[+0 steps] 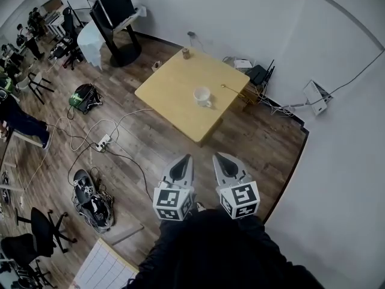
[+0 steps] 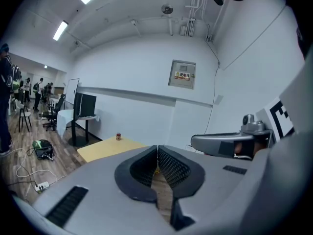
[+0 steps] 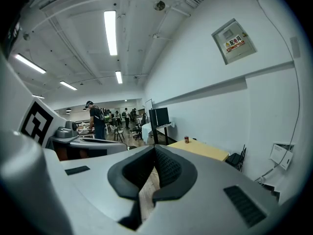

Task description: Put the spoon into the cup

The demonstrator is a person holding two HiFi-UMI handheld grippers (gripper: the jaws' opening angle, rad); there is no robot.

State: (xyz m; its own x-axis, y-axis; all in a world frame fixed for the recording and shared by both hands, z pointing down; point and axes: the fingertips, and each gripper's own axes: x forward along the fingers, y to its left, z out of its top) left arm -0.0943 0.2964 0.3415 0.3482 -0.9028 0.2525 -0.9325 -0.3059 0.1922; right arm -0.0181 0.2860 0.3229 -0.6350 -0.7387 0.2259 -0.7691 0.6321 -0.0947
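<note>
A white cup [image 1: 202, 96] stands near the middle of the yellow table [image 1: 168, 83] across the room in the head view. A thin spoon [image 1: 231, 90] lies on the table to the cup's right. Both grippers hang over the wooden floor, well short of the table. My left gripper [image 1: 187, 157] and right gripper [image 1: 217, 155] sit side by side with their tips toward the table. The jaws of the left gripper [image 2: 157, 148] meet with nothing between them. The jaws of the right gripper [image 3: 154, 148] are shut and empty too. Neither gripper view shows the cup or the spoon.
A small can [image 1: 186, 53] stands at the table's far corner. Cables and a power strip [image 1: 102, 142] trail over the floor at left, with bags [image 1: 84, 96] and office chairs [image 1: 42, 227]. A black monitor stand [image 1: 120, 17] is behind the table. White walls close the right side.
</note>
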